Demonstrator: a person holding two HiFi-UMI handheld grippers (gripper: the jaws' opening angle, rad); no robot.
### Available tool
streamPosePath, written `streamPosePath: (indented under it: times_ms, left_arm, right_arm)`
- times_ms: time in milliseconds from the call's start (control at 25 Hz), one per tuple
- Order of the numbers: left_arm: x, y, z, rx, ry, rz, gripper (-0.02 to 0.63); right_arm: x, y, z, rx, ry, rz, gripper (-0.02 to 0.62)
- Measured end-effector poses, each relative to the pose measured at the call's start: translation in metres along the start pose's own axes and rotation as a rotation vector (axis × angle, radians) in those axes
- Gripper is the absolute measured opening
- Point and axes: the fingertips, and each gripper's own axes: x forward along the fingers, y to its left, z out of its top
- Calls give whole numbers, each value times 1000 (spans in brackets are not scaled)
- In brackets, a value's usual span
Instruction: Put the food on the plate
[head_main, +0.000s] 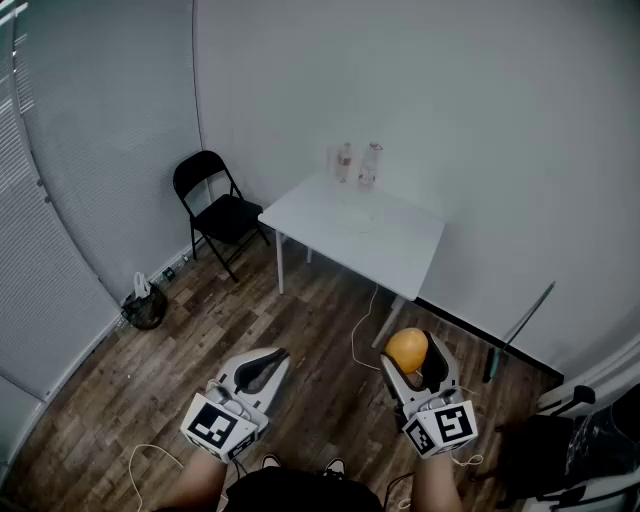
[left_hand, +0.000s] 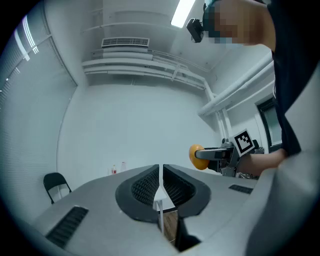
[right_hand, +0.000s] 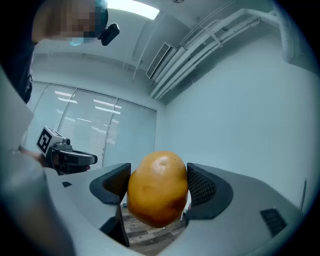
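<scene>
The right gripper (head_main: 412, 362) pinches the orange food (head_main: 406, 349) level for carrying, near the person and well short of the far table (head_main: 395, 250); the idle left gripper (head_main: 262, 370) is pressed together, empty.

Both units share one build. The left gripper (head_main: 272, 358) has a light grey moulded shell that tapers forward, with black inner faces; the right gripper (head_main: 410, 348) matches it. Each carries a white cube at the rear, printed with black square markers: left cube (head_main: 212, 427), right cube (head_main: 445, 425). The pads (left_hand: 145, 186) are black with a diamond-mesh texture, set in curved black housings. Slotted black vents (left_hand: 67, 225) sit in the grey shell. Clothing: dark top (head_main: 290, 492), forearms uncovered, shoes (head_main: 271, 462) with pale toes. A black camera (left_hand: 196, 29) is worn at the head.
</scene>
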Motion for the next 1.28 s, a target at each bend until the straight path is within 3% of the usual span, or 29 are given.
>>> streamPosePath:
  times_ms: [640,1120,1280]
  left_arm:
    - [16,-12,-8,1,3,-3,42]
    - [65,-43,-22,-30,31,106,43]
    - [87,-60,-29,-25,50,98,42]
  right_arm:
    - [-3,-14,-4,-45,13,-18,364]
    - [-34,-96,-31,-2,45,18,364]
    - [-37,-119,-43,14,60,27,364]
